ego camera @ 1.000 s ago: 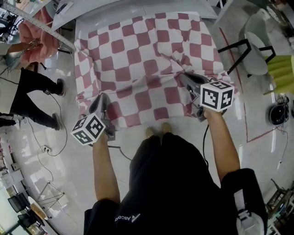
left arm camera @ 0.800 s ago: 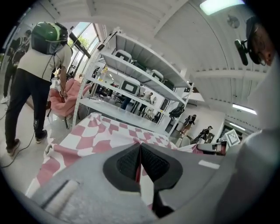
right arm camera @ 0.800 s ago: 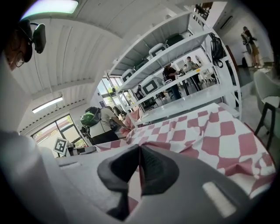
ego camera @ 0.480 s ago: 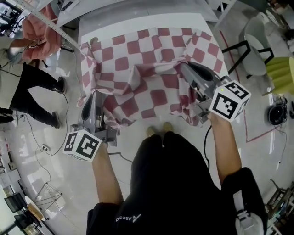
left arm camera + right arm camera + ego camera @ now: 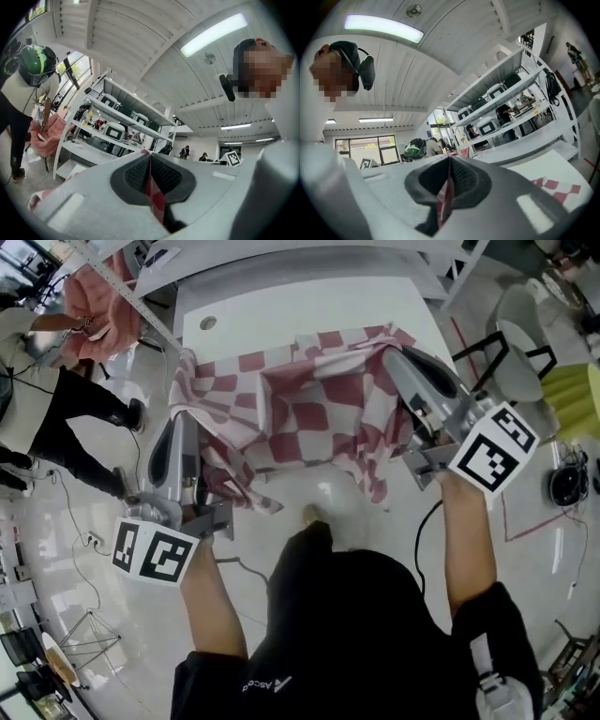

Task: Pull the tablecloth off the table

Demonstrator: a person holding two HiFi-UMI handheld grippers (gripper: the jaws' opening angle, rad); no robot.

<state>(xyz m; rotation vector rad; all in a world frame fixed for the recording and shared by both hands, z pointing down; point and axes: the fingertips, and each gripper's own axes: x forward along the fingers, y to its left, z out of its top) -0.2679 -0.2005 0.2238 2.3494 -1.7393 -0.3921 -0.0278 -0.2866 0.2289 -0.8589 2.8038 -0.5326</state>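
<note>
While the red-and-white checked fabric tablecloth (image 5: 309, 404) lies crumpled over the near half of the white rectangular table (image 5: 281, 310), its near edge is clamped in both grippers: the left gripper (image 5: 185, 423) is closed on the cloth at the table's left side, and the right gripper (image 5: 398, 357) is closed on it at the right side. Between them the cloth sags in folds, and loose ends hang down past the table's near edge. In the left gripper view only a thin red strip of cloth shows between the black ribbed pads (image 5: 136, 176), which press together on it (the right gripper view shows the same, plus a checked patch at lower right). From the head view the pinched places are covered by the grey gripper bodies, and the table's near edge is hidden under the cloth. The left forearm (image 5: 211, 606) and the right forearm (image 5: 464, 540) both reach forward from the body, with the grippers pointing away from the person, about level.
</note>
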